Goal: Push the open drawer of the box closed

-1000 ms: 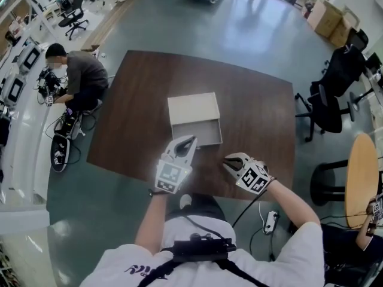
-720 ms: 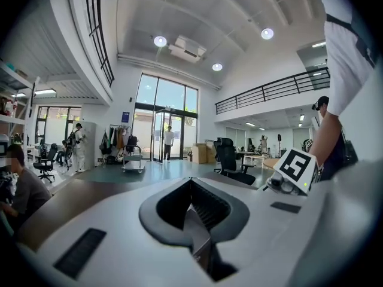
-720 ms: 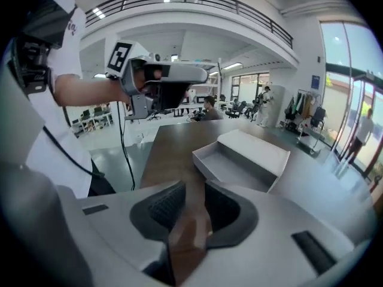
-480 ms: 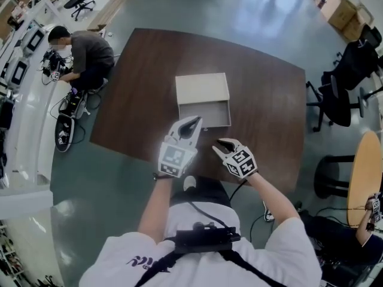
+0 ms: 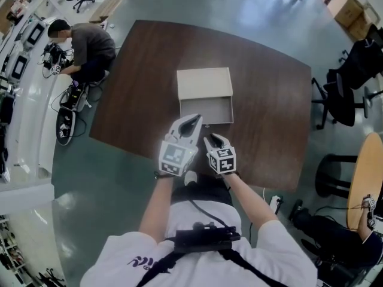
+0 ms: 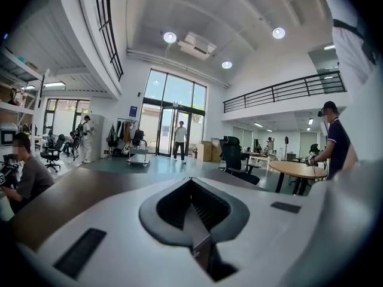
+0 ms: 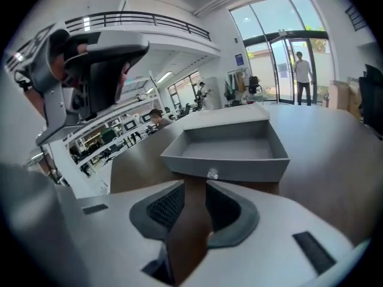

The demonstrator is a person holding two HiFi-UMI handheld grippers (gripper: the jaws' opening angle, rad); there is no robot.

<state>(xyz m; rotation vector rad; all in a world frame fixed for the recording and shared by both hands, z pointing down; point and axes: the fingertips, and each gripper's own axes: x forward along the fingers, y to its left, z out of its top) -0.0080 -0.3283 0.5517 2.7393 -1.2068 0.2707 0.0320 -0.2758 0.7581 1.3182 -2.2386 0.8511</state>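
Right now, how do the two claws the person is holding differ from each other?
The left claw is shut, tips touching; the right claw shows a narrow gap with the brown table visible through it. The left claw's view looks out across the room, while the right claw points at the open drawer, just short of its small knob. Both are white and hold nothing.
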